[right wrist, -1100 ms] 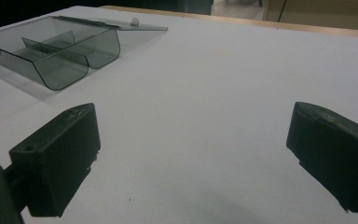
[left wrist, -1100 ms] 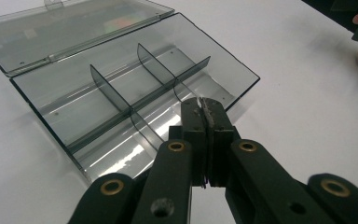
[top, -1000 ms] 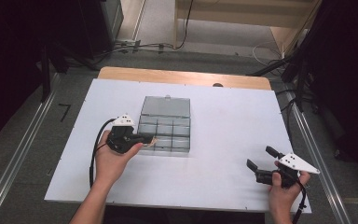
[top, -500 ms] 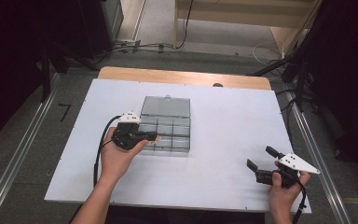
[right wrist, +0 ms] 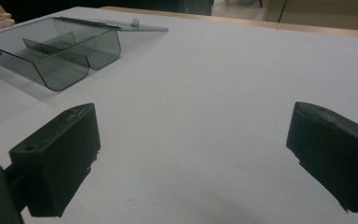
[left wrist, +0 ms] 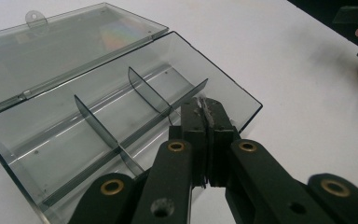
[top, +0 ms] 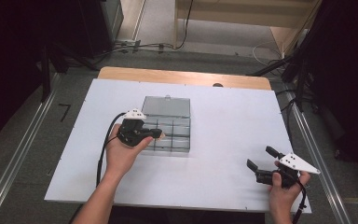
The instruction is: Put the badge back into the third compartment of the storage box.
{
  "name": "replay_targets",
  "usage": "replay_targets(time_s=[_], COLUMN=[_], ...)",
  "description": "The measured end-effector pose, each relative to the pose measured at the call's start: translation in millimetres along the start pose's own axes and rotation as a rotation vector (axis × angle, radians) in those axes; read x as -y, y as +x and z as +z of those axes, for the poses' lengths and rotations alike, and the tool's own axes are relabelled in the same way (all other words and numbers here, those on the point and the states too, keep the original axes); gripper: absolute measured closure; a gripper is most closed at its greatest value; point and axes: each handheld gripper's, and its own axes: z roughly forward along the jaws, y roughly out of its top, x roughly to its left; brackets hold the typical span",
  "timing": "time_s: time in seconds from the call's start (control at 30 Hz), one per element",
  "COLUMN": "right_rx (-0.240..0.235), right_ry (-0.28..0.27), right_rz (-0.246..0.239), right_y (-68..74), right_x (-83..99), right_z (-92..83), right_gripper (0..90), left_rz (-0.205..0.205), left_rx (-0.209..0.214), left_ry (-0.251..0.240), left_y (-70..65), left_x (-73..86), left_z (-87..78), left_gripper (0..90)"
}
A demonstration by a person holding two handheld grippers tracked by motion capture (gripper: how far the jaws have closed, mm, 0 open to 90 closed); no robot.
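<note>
The clear box [top: 167,123] lies lid-back, long axis toward the far edge. Left gripper [left wrist: 204,115] clenched over its rim; right gripper [top: 258,157] released on open table [top: 233,116].

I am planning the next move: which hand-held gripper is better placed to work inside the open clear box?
Left. The left hand-held gripper is at the box, jaws shut over its compartments. The right hand-held gripper is open, well away.

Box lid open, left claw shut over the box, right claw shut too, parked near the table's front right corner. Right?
Not quite: the right claw is open. The right gripper view shows its jaws wide apart over bare table. The rest holds: box lid open, left claw shut over the box.
</note>
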Motion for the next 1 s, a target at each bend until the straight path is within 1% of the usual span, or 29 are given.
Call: replay_targets(time_s=[0.23, 0.63, 1.0], right_rx=[-0.001, 0.0, -0.002], right_ry=[-0.001, -0.001, -0.002], right_rz=[0.0, 0.0, 0.001], right_y=[-0.1, -0.1, -0.3], right_x=[0.0, 0.1, 0.2], right_z=[0.0, 0.0, -0.1], right_gripper=[1.2, 1.2, 1.2], left_rz=[0.002, -0.009, -0.004], left_rx=[-0.002, 0.0, 0.001], left_ry=[-0.001, -0.004, 0.005], left_y=[0.8, 3.0, 2.6], left_x=[-3.1, -4.5, -10.1], left_z=[4.7, 14.2, 24.6], left_gripper=[90.0, 90.0, 90.0])
